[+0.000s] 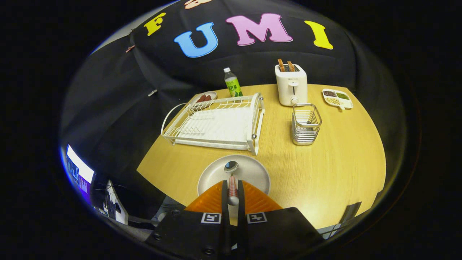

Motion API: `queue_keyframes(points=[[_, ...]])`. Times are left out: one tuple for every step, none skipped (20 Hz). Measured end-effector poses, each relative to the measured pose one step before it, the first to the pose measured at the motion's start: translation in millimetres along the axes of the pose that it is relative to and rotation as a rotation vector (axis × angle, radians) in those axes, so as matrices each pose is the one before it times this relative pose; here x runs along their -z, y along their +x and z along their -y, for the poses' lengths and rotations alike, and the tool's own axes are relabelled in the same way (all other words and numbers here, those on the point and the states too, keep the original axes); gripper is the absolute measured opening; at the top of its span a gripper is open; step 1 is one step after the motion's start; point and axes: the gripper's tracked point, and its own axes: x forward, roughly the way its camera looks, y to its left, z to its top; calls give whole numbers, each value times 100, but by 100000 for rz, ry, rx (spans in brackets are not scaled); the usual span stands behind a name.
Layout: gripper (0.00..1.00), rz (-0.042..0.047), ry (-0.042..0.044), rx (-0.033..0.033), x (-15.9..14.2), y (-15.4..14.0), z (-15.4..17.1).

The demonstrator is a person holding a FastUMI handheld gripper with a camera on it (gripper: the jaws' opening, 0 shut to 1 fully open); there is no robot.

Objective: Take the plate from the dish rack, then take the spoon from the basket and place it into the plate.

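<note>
Steel spoon sits pinched by its handle in my gripper, both fingers closed on it, bowl end forward over the pale plate. Plate rests on the wooden table, just ahead of the fingers. Beyond it stands the white dish rack; to its right, the wire basket. Farther back: toaster, green bottle, divided snack tray.

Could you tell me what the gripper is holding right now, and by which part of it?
The gripper is shut on the spoon, clamping its handle, with the bowl end out ahead over the plate.
</note>
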Motion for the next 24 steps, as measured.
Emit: queue_keyframes(points=[[11,-845,679,-597,322,734,-291],[11,-763,480,-1092,151,448,-449],[11,-380,-103,-741,63,418,-261],[11,-614,-630,-140,77,325,-180],[11,-760,-1069,174,95,357,-39],[11,-1069,-848,349,245,479,-5],[11,-1446,-628,113,335,326,-24],[11,-1610,-274,64,454,231,-28],[11,18,512,-472,97,-97,-133],[11,-738,325,-165,329,254,-123],[13,-1045,-97,17,386,126,95],[13,-962,-236,319,350,209,137],[13,-1031,-305,399,373,160,103],[13,-846,-421,1037,275,122,230],[15,-1387,-970,1076,488,103,255],[16,-1338,-1158,1054,450,238,245],[16,-598,-1070,1428,320,190,246],[16,-735,-776,916,348,103,122],[17,-284,-524,1273,122,116,217],[18,-96,-110,1042,106,-83,290],[22,-215,473,478,39,170,180],[29,-327,622,205,82,255,106],[36,-258,433,28,-18,168,137],[41,-71,134,287,-93,-131,82]])
